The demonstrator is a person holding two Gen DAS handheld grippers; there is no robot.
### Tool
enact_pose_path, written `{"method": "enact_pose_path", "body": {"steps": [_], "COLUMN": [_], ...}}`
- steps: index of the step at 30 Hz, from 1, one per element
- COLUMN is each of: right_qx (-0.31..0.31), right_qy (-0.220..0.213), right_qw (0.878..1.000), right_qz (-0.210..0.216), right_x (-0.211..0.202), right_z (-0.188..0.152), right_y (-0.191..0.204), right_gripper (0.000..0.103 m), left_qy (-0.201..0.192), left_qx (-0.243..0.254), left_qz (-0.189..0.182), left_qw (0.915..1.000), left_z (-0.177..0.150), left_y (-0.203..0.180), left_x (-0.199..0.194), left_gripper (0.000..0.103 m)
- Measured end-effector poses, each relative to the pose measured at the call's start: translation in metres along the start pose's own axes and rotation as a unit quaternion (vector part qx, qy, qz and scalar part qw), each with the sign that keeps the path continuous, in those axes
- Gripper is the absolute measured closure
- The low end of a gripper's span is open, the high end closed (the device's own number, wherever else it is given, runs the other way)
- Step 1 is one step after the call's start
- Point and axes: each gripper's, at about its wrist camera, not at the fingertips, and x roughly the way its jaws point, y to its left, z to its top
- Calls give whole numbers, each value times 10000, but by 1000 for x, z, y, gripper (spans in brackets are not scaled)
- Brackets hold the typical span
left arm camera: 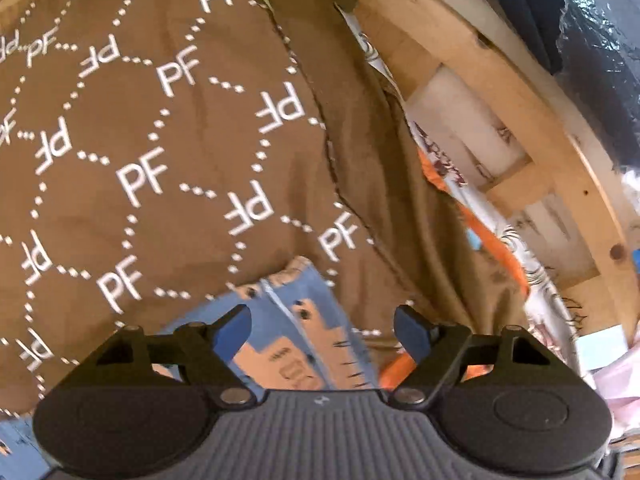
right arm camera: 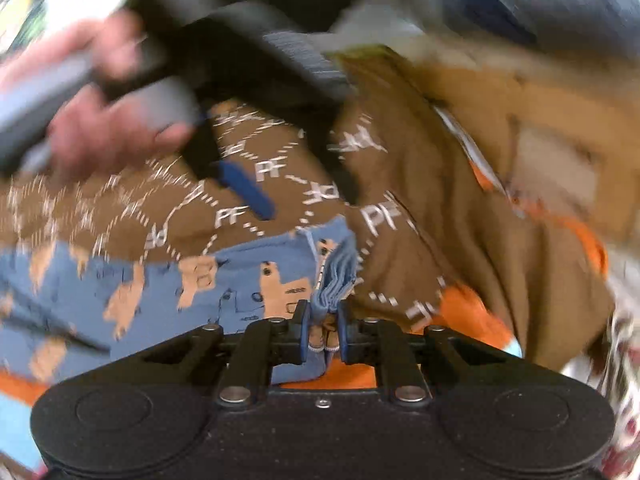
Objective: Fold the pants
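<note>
My right tool [right arm camera: 323, 326] sits at the bottom centre of its frame, its two blue pads pinched tight on a bunched edge of the pants [right arm camera: 224, 280]. These are blue, printed with tan animal shapes, and they spread from the pinch toward the lower left of the frame. Their far left part smears into blur, so I cannot make out where the cloth ends there, and the tool's black body hides whatever hangs below the pinch.

My left tool [left arm camera: 322, 330] stands at the bottom centre of its own frame with its blue pads spread wide and nothing between them. A corner of the pants [left arm camera: 296, 320] shows in the gap between the pads; the tool's body cuts off the rest of it.

The pants lie on a brown blanket [left arm camera: 168, 152] patterned with white "PF" letters and dotted lines, which fills the left and middle of the left view. An orange cloth [left arm camera: 492, 248] peeks out along its right edge, partly covered by brown folds.

In the upper left of the right view, my left hand [right arm camera: 108, 128] grips the other tool's grey handle, heavily blurred. A wooden frame [left arm camera: 512, 92] curves across the upper right of the left view; the dark area beyond it is too dim to read.
</note>
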Motion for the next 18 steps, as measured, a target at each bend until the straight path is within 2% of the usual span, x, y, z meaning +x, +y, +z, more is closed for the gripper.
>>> {"method": "enact_pose_path", "body": {"steps": [4, 9, 12, 16, 18], "right_qx": [-639, -1258, -1513, -1639, -1654], "right_qy": [-55, -37, 2, 26, 35], "right_qw": [9979, 9920, 9885, 9865, 9862], "right_qz": [-59, -86, -66, -1, 21], "right_x": [1, -1, 0, 0, 1], "right_z": [-2, -8, -10, -11, -10], "right_y": [16, 32, 41, 45, 45], "right_gripper": [88, 89, 89, 89, 89], "left_qy": [173, 508, 671, 896, 876], "left_qx": [112, 113, 216, 323, 366], "left_qz": [426, 1044, 1397, 1957, 2098], "left_qw": [9989, 9932, 9877, 9760, 9731], "left_z": [4, 7, 6, 4, 3], "left_y": [-18, -37, -47, -56, -58], "left_x": [7, 25, 34, 48, 51], "left_gripper": [17, 17, 24, 43, 43]}}
